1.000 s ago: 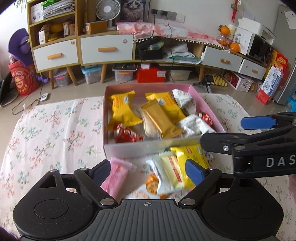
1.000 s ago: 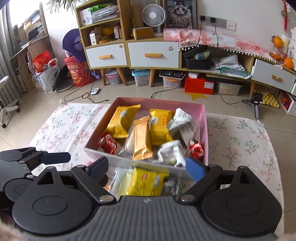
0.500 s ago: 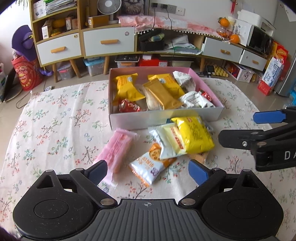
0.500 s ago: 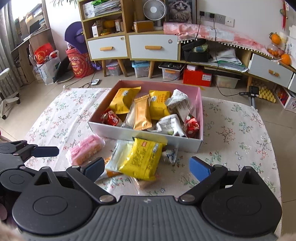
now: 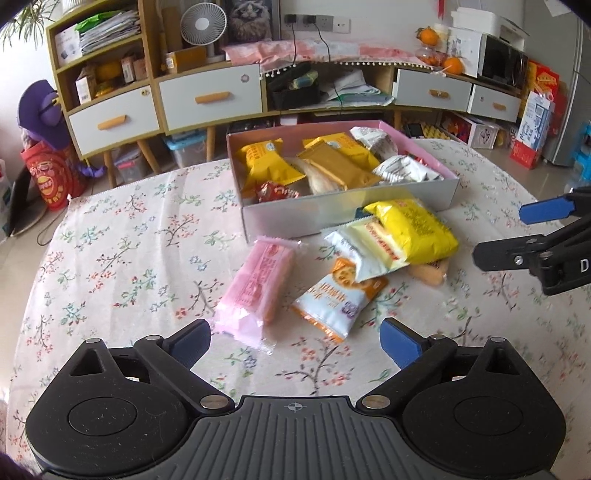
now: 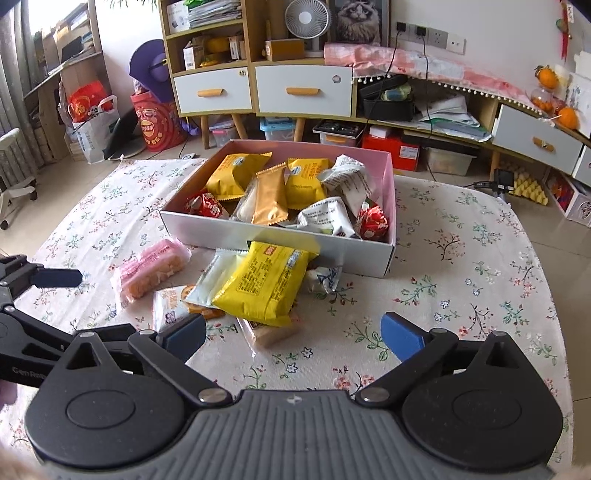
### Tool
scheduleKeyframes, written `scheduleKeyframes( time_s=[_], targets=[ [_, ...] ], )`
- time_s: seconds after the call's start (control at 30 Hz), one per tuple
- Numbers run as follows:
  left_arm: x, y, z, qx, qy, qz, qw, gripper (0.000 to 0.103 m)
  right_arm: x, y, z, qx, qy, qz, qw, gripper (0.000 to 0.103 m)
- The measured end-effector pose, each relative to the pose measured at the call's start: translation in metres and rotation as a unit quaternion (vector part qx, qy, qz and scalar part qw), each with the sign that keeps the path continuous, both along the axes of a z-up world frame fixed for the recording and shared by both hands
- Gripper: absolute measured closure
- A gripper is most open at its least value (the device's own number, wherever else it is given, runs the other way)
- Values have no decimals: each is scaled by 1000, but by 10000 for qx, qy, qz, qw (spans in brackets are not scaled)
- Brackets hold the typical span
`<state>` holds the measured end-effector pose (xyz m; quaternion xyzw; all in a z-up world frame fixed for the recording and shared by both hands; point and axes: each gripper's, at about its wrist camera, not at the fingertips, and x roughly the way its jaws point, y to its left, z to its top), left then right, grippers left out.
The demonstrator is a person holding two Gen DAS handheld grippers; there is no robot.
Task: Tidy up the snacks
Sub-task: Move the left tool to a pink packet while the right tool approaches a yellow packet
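Note:
A pink-lined box (image 5: 343, 218) (image 6: 280, 242) holds several wrapped snacks. In front of it on the floral cloth lie a pink pack (image 5: 258, 284) (image 6: 147, 271), a big yellow pack (image 5: 413, 227) (image 6: 266, 282), a white-and-yellow pack (image 5: 365, 251), an orange-and-white pack (image 5: 336, 299) and an orange bar (image 5: 430, 271). My left gripper (image 5: 295, 338) is open and empty, just short of the pink pack. My right gripper (image 6: 293, 334) is open and empty, just short of the yellow pack.
The round table's floral cloth (image 5: 122, 258) spreads to the left and right of the box. Behind stand drawer cabinets (image 5: 207, 99) and shelves with clutter, a fan (image 6: 304, 18) and bags on the floor (image 6: 155, 122).
Both grippers have pulled back and up from the box. The loose snacks in front of the box now show in full.

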<state>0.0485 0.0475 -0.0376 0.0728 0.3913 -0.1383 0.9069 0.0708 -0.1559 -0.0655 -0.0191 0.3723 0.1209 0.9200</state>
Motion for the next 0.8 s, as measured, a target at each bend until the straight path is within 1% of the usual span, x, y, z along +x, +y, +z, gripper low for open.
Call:
scheduleKeyframes(
  time_s=[0.17, 0.3, 0.53, 0.63, 0.7, 0.8],
  targets=[
    [2, 15, -7, 86, -162, 19, 9998, 4, -3, 3, -6, -133, -135, 129, 9997, 2],
    [12, 27, -12, 85, -390, 104, 9991, 4, -1, 7, -8, -57, -216, 164, 9996, 2],
    [32, 34, -23, -38, -485, 124, 9987, 4, 2, 17, -11, 89, -560, 219, 9981, 2],
    [41, 36, -27, -146, -481, 180, 9986, 6, 9, 17, -13, 266, -594, 145, 9978, 3],
    [46, 36, -28, -193, -517, 236, 9982, 6, 15, 18, -14, 341, -564, 94, 9978, 5],
    [53, 35, -30, -312, -447, 234, 9982, 10, 22, 20, -17, 409, -512, 21, 9978, 9]
  ],
)
